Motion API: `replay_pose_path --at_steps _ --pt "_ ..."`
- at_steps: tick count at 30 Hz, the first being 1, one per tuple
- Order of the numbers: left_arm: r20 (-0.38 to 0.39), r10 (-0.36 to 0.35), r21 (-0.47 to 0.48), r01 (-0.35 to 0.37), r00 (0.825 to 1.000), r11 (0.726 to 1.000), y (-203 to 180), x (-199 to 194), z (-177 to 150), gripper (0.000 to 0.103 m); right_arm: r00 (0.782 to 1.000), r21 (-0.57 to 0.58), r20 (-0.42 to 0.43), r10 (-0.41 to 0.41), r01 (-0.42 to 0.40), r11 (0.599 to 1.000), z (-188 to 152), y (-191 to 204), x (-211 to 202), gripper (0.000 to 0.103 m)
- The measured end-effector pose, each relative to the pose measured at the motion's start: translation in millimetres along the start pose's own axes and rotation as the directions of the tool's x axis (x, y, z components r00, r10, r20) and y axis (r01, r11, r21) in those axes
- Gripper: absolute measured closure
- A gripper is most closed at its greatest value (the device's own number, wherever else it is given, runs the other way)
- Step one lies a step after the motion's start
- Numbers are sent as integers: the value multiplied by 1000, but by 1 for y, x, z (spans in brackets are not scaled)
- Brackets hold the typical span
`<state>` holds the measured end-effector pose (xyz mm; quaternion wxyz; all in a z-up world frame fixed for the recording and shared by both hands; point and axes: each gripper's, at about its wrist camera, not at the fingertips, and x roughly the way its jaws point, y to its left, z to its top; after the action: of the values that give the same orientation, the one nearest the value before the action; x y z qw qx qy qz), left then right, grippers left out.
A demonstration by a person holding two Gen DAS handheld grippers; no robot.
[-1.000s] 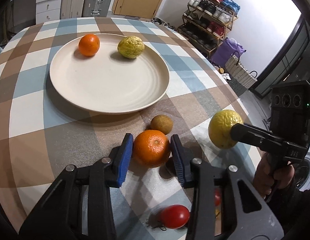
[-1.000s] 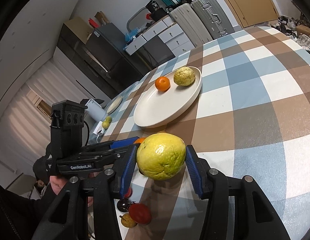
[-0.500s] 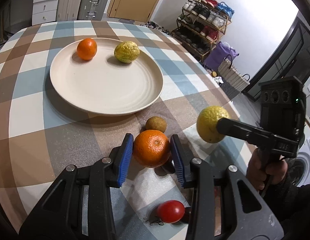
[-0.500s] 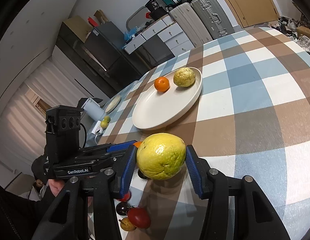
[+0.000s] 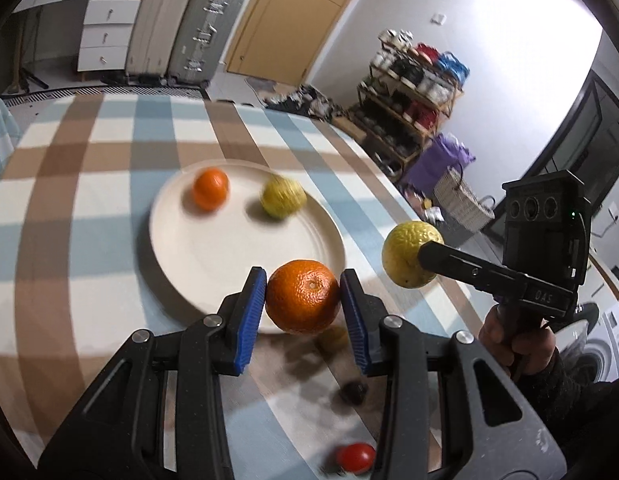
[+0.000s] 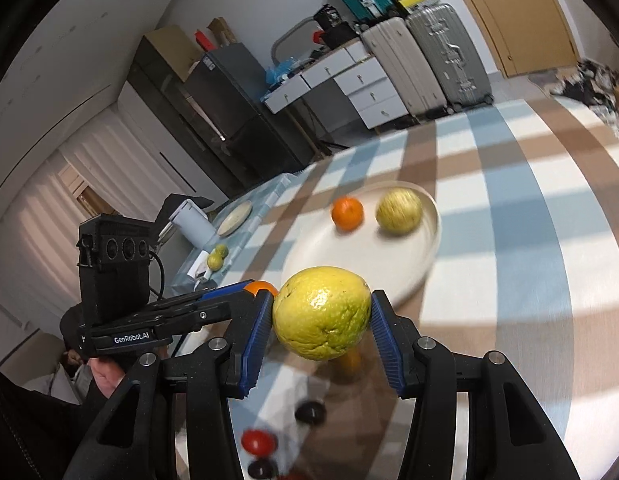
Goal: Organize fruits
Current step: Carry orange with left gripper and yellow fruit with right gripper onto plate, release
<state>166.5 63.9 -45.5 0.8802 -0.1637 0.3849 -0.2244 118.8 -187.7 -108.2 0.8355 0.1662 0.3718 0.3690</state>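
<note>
1. On my left, the left gripper (image 5: pixel 303 297) is closed on the orange (image 5: pixel 302 297), blue pads pressing both its sides. A second ago that orange sat on the tablecloth short of the plate (image 5: pixel 197 258); now it hangs in the air over the plate's near rim.

2. The plate is my landmark. It already carries a smaller orange (image 5: pixel 210 195) on its far left and a yellow fruit (image 5: pixel 282 201) just to the right of that one. Both look as they did before; only the view has shifted and blurred.

3. Below the plate's near edge, a small brown fruit (image 5: pixel 332 338), a dark fruit (image 5: pixel 354 392) and a red tomato (image 5: pixel 355 457) lie on the cloth, untouched and now further beneath my grippers.

4. On my right, the right gripper (image 6: pixel 322 314) is clamped on the big lemon (image 6: pixel 322 313), gripped at both flanks. It was already off the table a second ago and has since risen with the left, closing on the plate's right rim; it is near that rim but not yet over it.

5. My reading: both pickups are done and the carry is under way. What remains is to set each fruit down on the bare near half of the plate, clear of the two already there, then come back for the three small ones.
</note>
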Motion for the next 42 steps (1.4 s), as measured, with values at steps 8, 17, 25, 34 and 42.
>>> replay_pose_path --at_steps 8,17,25,34,42 --pt "37 46 -21 -45 998 999 33 10 45 68 1000 -54 -3 14 -15 998 67 5 41 53" --pt "19 78 -26 -78 997 997 64 51 62 68 998 -55 -63 -9 5 998 113 -11 105 53" --pt "-16 96 -27 -96 995 995 84 79 60 68 988 -32 -136 -75 71 997 115 -37 151 53" --pt "-42 105 -28 -106 994 994 94 96 55 68 978 -45 -170 -119 113 993 108 -47 172 53" --pt "-43 115 -23 -116 992 993 93 98 56 67 970 -62 -176 -165 157 986 106 -48 179 52"
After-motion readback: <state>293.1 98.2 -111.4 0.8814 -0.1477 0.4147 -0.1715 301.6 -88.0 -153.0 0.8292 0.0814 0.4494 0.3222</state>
